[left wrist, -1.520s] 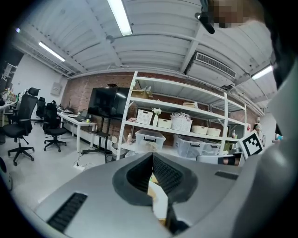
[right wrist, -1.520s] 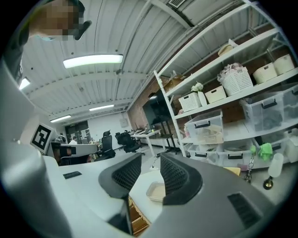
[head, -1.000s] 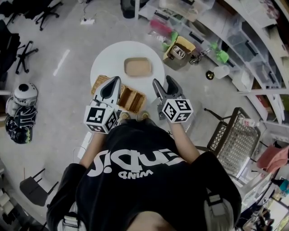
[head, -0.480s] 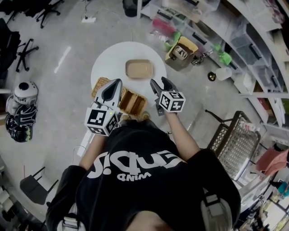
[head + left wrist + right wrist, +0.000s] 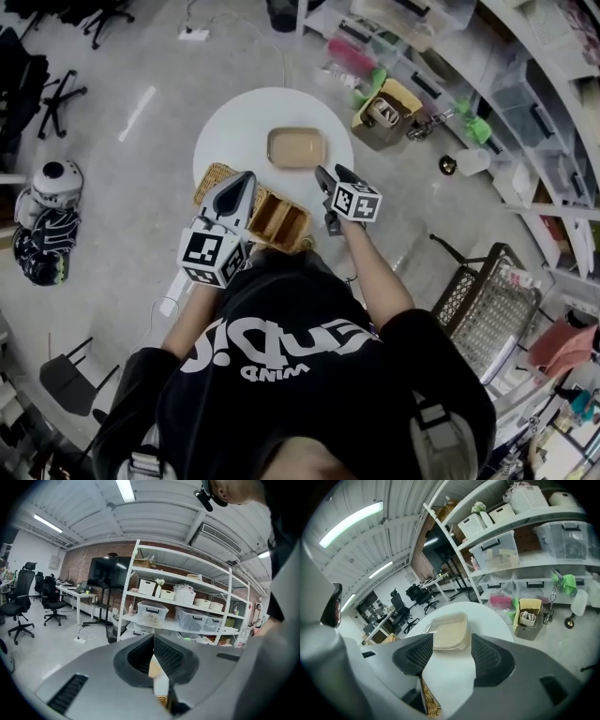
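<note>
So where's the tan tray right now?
In the head view the tray sits on the round white table, just ahead of the right gripper and beyond the basket.

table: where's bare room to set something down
Bare white shows left of the tray and along the table's far rim, plus a narrow strip between tray and basket. The near edge is crowded: basket, left gripper and right gripper.
</note>
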Action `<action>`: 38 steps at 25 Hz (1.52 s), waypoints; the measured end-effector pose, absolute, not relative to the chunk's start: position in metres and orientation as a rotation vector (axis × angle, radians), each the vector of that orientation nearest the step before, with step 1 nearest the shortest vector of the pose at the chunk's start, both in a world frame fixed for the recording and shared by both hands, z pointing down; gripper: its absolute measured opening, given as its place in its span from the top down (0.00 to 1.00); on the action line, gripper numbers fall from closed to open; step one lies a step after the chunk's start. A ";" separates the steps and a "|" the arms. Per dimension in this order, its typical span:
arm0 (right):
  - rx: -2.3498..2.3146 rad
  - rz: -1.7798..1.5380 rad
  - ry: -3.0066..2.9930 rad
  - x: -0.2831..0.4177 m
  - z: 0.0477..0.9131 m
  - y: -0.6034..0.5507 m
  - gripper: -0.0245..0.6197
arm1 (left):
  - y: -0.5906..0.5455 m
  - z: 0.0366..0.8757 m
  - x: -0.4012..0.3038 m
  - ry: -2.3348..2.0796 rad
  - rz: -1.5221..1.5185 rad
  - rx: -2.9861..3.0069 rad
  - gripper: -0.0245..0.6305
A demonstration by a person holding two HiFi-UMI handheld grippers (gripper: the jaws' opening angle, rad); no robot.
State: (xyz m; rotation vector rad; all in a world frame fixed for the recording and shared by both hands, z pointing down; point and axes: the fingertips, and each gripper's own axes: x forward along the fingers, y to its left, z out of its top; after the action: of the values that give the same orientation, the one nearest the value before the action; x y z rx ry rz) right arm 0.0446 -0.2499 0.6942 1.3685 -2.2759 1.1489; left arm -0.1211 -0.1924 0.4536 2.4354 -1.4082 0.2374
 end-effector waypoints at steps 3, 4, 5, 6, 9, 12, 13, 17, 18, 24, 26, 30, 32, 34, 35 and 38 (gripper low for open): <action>1.348 1.201 -2.256 0.040 0.710 -0.259 0.59 | -0.196 0.459 -0.120 -1.401 0.255 2.429 0.96; 1.338 1.209 -2.255 0.039 0.712 -0.262 0.59 | -0.197 0.460 -0.119 -1.399 0.261 2.430 0.96; 1.330 1.214 -2.255 0.037 0.712 -0.264 0.59 | -0.198 0.461 -0.118 -1.398 0.266 2.430 0.96; 1.323 1.222 -2.253 0.036 0.713 -0.266 0.59 | -0.199 0.462 -0.117 -1.397 0.270 2.430 0.96; 1.315 1.272 -2.236 0.035 0.721 -0.269 0.59 | -0.201 0.465 -0.118 -1.397 0.278 2.424 0.96; 1.315 1.341 -2.223 0.035 0.730 -0.272 0.60 | -0.202 0.467 -0.121 -1.396 0.282 2.411 0.96; 1.317 1.365 -2.220 0.035 0.732 -0.274 0.60 | -0.203 0.467 -0.123 -1.396 0.283 2.407 0.96; 1.314 1.442 -2.205 0.032 0.742 -0.276 0.60 | -0.202 0.469 -0.126 -1.400 0.294 2.398 0.96; 1.311 1.456 -2.205 0.030 0.743 -0.276 0.60 | -0.202 0.470 -0.126 -1.401 0.298 2.396 0.96; 1.283 1.537 -2.237 0.024 0.741 -0.276 0.69 | -0.202 0.472 -0.130 -1.398 0.314 2.392 0.96; 1.287 1.522 -2.237 0.024 0.740 -0.276 0.70 | -0.201 0.474 -0.131 -1.398 0.317 2.395 0.96; 1.313 1.470 -2.212 0.024 0.739 -0.276 0.71 | -0.203 0.474 -0.130 -1.389 0.312 2.395 0.96; 1.321 1.446 -2.198 0.025 0.737 -0.274 0.72 | -0.203 0.472 -0.129 -1.386 0.307 2.401 0.96; 1.327 1.434 -2.187 0.027 0.736 -0.272 0.72 | -0.202 0.471 -0.127 -1.385 0.305 2.407 0.96; 1.330 1.432 -2.182 0.027 0.735 -0.271 0.72 | -0.202 0.471 -0.127 -1.385 0.304 2.409 0.96; 1.330 1.430 -2.168 0.030 0.735 -0.267 0.72 | -0.201 0.471 -0.125 -1.381 0.301 2.414 0.96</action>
State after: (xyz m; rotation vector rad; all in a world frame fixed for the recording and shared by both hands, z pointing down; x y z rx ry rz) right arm 0.0298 -0.2675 0.7346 1.3301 -2.1679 1.4298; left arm -0.1252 -0.2005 0.4713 2.4136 -1.3814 0.3012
